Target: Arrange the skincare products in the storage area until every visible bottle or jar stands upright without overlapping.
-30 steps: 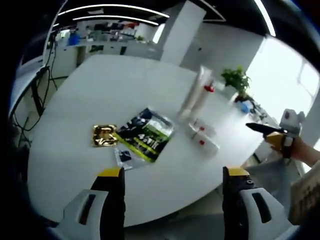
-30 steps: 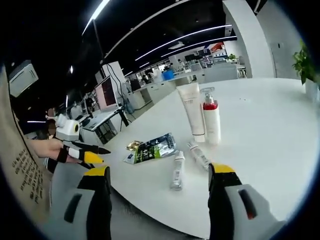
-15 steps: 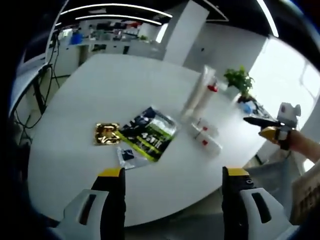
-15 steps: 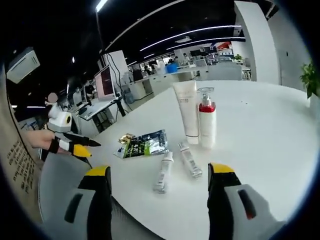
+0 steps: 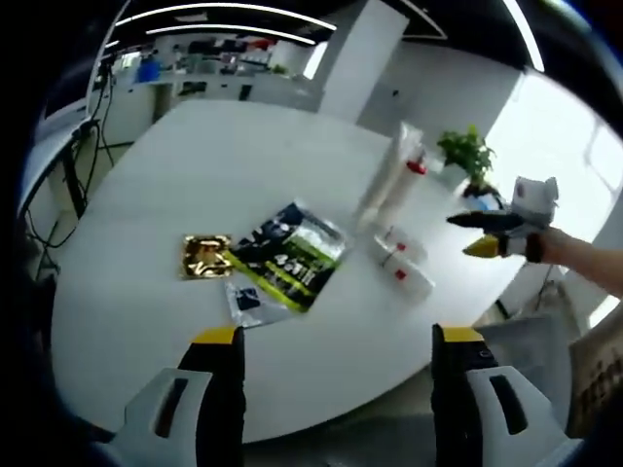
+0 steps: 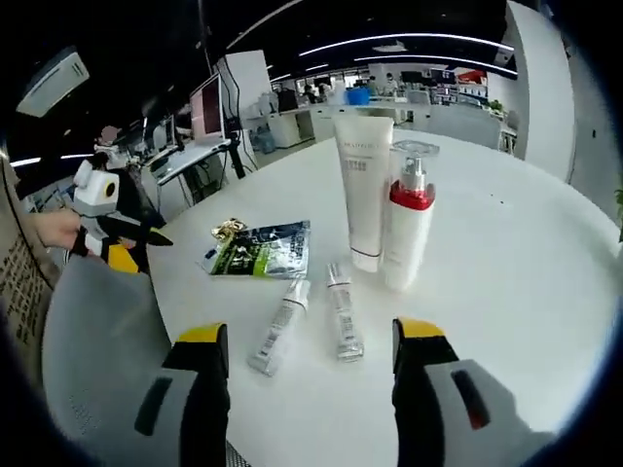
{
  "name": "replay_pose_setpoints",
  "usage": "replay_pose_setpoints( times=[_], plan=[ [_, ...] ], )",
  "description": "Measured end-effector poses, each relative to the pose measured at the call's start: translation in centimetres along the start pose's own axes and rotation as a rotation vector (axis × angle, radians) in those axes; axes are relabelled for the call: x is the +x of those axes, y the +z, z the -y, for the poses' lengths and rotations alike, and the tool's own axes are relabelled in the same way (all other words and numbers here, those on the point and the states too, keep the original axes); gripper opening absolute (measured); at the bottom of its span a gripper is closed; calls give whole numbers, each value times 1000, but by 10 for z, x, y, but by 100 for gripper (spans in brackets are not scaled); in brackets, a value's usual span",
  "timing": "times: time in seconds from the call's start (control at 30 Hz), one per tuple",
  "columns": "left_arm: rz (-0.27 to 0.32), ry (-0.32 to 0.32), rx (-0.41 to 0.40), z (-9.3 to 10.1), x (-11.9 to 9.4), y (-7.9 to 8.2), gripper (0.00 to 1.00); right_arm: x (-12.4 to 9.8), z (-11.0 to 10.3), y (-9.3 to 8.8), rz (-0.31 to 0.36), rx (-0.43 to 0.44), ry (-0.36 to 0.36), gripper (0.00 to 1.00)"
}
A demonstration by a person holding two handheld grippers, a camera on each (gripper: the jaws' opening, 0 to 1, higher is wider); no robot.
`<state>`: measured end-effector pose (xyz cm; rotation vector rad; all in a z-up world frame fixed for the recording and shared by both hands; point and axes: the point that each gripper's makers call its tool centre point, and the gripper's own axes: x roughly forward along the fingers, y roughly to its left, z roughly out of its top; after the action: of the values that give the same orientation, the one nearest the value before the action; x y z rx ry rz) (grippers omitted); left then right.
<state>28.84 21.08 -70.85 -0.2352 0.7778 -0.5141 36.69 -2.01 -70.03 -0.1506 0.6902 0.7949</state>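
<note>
In the left gripper view the spread, empty left claw (image 5: 336, 389) hangs above the white counter (image 5: 146, 185), while in the right gripper view the spread, empty right claw (image 6: 311, 389) faces two lying tubes (image 6: 343, 313) before an upright pump bottle (image 6: 407, 232).

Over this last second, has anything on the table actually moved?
Only the right gripper has moved: it closed in over the two small lying tubes, jaws open, holding nothing. The tall white tube, the pump bottle and the sachets stayed put; the left gripper hangs back.
</note>
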Motion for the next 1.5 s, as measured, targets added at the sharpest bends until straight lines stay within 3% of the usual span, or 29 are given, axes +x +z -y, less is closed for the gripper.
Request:
replay_pose_setpoints(
  times=[0.67,1.1,1.5],
  plan=[
    [-34,-9,14,1,8,-4,73,58,18,-18,-211,-114,-8,50],
    [-34,-3,-3,-4,10,-4,72,78,23,-24,-265,-110,-35,35],
    [-38,-13,11,-1,12,0,71,84,23,-34,-316,-141,-37,22]
  ],
)
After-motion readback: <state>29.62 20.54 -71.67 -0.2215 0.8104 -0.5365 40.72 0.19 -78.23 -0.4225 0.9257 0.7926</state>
